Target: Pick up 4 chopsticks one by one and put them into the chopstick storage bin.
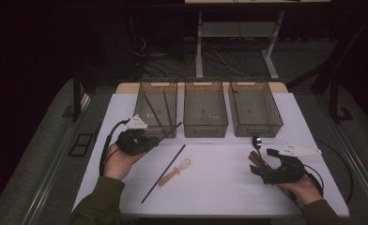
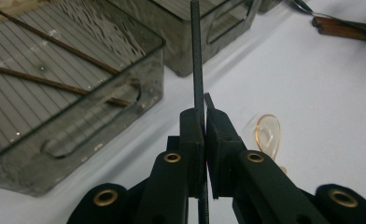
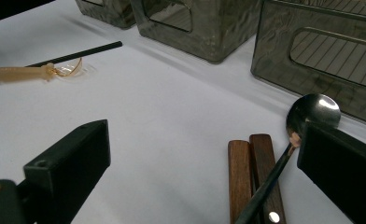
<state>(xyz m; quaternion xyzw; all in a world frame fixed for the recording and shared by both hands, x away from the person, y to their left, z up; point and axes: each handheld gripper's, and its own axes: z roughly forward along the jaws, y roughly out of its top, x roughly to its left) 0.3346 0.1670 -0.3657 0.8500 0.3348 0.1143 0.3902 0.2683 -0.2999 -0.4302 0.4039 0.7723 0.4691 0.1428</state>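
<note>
Left tool (image 2: 204,119) clamped on a black chopstick (image 2: 196,56), lifted near the left bin (image 1: 156,110); right tool (image 3: 200,172) apart over the spoon (image 3: 307,114); next, likely drop it in.

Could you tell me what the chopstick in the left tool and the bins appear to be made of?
Chopstick in the left tool: dark, matte, finely ribbed, probably plastic or composite. Bins: smoky see-through plastic, glossy, with moulded ridges.

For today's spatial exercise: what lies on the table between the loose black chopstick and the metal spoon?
A clear spoon with a tan handle lies beside the black chopstick; toward the metal spoon the white table is bare, per the high view.
</note>
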